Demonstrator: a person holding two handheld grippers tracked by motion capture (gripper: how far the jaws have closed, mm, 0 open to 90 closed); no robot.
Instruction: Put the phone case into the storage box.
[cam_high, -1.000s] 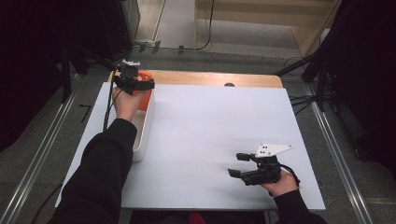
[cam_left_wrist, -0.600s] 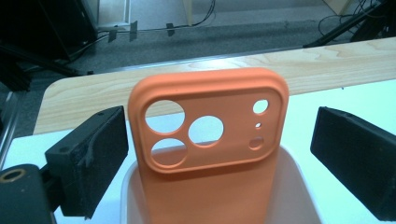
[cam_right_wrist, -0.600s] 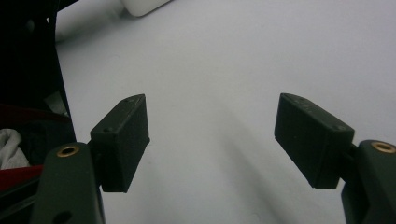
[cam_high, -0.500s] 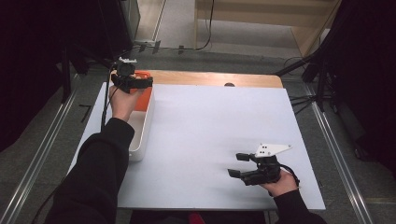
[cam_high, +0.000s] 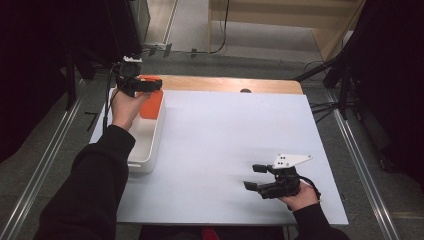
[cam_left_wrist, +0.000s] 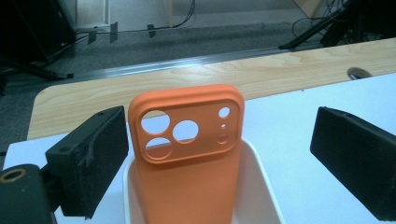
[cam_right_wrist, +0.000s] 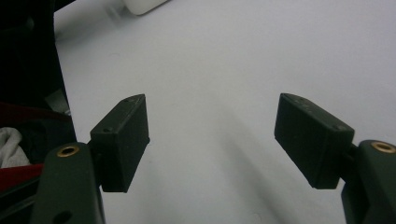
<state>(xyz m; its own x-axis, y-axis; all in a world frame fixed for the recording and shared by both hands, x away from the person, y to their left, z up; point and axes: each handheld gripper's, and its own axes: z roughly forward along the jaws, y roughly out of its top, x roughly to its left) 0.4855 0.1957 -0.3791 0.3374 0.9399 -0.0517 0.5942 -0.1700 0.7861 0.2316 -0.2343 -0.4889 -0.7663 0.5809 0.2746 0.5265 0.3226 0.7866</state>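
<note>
Orange phone case (cam_left_wrist: 187, 154) stands upright in the far end of a white bin (cam_high: 147, 137), leaning on the bin's inner wall, its camera cut-outs at the top and turned toward the left gripper's camera. In the high view the case (cam_high: 151, 102) shows as an orange patch just beyond the person's left hand (cam_high: 125, 107). The bin sits at the left edge of the white sheet (cam_high: 225, 145) that covers most of the desk (cam_high: 225, 84), whose bare wooden strip runs along the far side.

The left gripper (cam_high: 137, 84) is held above the far end of the bin, pointing over the case. In the left gripper view its jaws stand wide, one on each side of the case; the near one looks just beside the case's edge and the other is well apart from it. Neither pad presses on the case, so nothing is gripped.

The right gripper (cam_high: 260, 177) lies low over the near right part of the sheet, in the person's right hand (cam_high: 300, 197), its grey three-cornered plate on top and its jaws pointing toward the left. In the right gripper view (cam_right_wrist: 212, 140) the jaws are parted with only bare white sheet between them. It is well apart from the bin and the case.
</note>
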